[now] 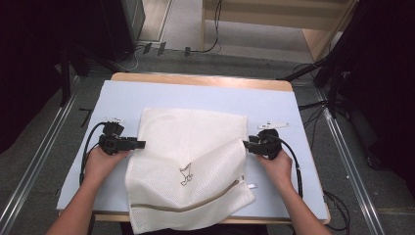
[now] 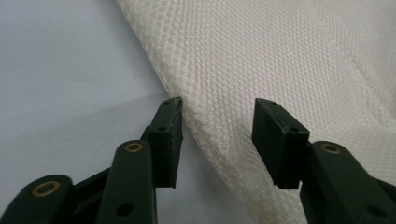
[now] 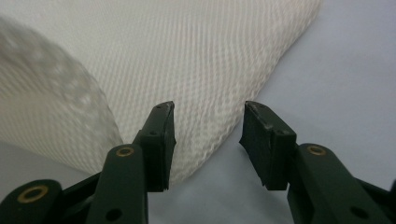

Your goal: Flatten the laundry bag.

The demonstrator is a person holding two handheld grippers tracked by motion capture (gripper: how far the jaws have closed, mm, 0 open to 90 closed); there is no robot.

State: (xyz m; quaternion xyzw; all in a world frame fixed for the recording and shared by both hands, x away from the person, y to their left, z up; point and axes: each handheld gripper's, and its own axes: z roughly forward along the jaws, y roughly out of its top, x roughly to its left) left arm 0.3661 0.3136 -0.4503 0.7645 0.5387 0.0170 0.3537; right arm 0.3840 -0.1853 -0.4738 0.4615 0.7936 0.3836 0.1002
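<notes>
lower centre of frame: white mesh bag flat on table, near hem overhanging. mid-frame, left tongs and right tongs wide at its side edges, gripping nothing. risk: pinching only top layer, bag sagging open.

Each hand-held tool, the left tool and the right tool, was black, with two blocky square-tipped jaws on arms set with brass-ringed pivots, a black cable looping behind, and bare, sleeveless forearms.
</notes>
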